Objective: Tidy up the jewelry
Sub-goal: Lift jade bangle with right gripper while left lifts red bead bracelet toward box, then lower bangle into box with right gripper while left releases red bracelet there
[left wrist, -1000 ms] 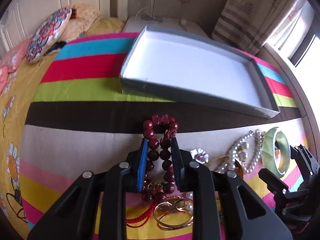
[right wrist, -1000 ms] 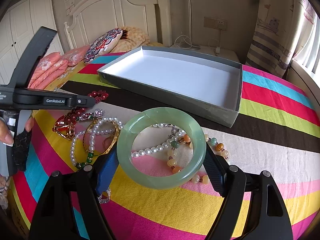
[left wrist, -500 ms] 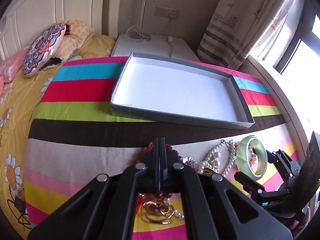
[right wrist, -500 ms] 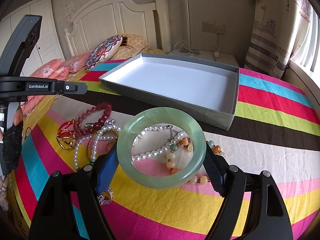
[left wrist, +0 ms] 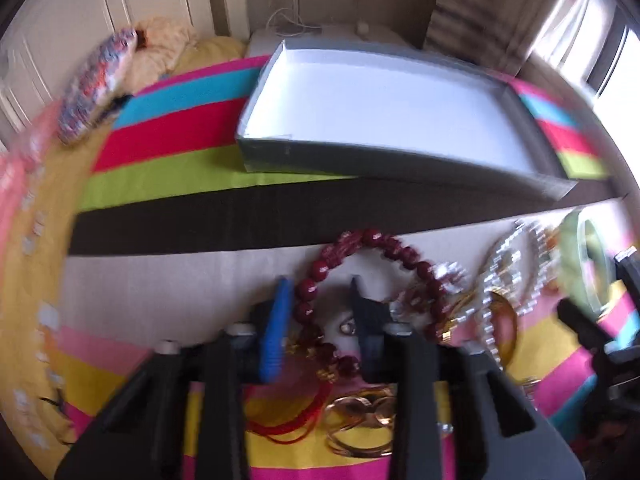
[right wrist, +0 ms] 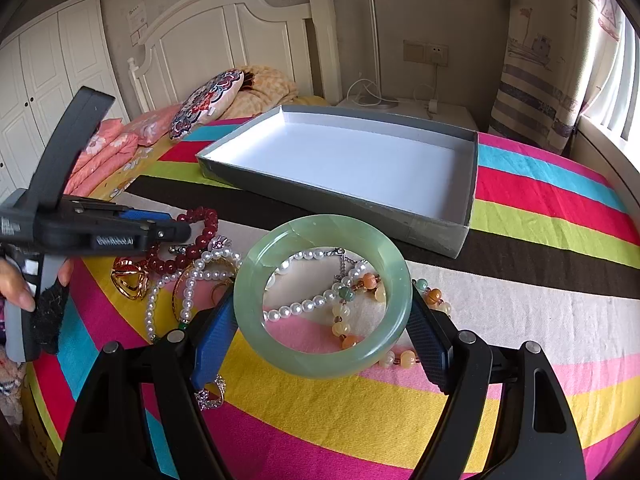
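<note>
My left gripper (left wrist: 320,300) is open, low over the striped bed cover, its fingers astride one side of a dark red bead bracelet (left wrist: 380,248) that lies on the cover; this view is blurred. My right gripper (right wrist: 320,320) is shut on a pale green jade bangle (right wrist: 322,296) and holds it just above the cover. The left gripper also shows in the right wrist view (right wrist: 176,232), over the red bracelet (right wrist: 200,236). A grey box with a white floor (right wrist: 360,160) lies empty behind the jewelry.
Pearl strands (right wrist: 192,280), a gold ring piece (right wrist: 128,280), an orange and cream bead string (right wrist: 348,320) and a silver chain (right wrist: 210,396) lie around both grippers. Pillows (right wrist: 208,100) and the headboard (right wrist: 240,40) are at the back left. A nightstand (right wrist: 408,108) stands behind the box.
My left gripper was open around the red bracelet, shut and lifted it, and is now open and lower with the bracelet lying spread on the cover. The right gripper holds the bangle as before.
</note>
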Available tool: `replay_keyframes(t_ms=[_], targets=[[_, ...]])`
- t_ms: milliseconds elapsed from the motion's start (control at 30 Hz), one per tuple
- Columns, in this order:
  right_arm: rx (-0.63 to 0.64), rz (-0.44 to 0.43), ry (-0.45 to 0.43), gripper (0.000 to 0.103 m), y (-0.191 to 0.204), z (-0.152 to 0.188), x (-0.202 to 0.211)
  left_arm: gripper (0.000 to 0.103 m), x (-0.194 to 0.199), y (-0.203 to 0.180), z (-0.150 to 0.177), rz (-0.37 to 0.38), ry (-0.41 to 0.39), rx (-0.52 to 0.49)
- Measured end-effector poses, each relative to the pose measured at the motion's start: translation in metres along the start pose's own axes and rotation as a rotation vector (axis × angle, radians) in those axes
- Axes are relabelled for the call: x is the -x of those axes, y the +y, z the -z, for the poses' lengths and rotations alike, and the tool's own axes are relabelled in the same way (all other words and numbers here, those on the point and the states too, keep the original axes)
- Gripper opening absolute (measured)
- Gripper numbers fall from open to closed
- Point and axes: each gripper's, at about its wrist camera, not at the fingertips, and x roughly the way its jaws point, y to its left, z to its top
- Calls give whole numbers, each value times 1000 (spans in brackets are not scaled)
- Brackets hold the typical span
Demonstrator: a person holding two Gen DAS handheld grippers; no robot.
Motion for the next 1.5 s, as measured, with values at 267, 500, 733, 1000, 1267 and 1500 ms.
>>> replay_keyframes(t_ms=[267,500,733,1000,1267,1500], targets=[[-14,-17,-34,76,-1,0,6,11,39,-8,-11,-3,-187,-47],[-38,-49,-30,76,-5,-13,9,11,74,-29,-48,-52,-257,-157],[-18,-23,-25,76,-19,-56,-1,11,101,-37,-95,-42,-318,-154],[-65,0,55,76,-60,-111,-40,11,66,-39,-139,-44,-294,-168],[-80,29,142,76,-69,-122,-89,11,13,-23,-161,-33,-261,-103],[-112,103,222,87,-72,-122,-117,33,-47,0,-161,-44,-125,-34]])
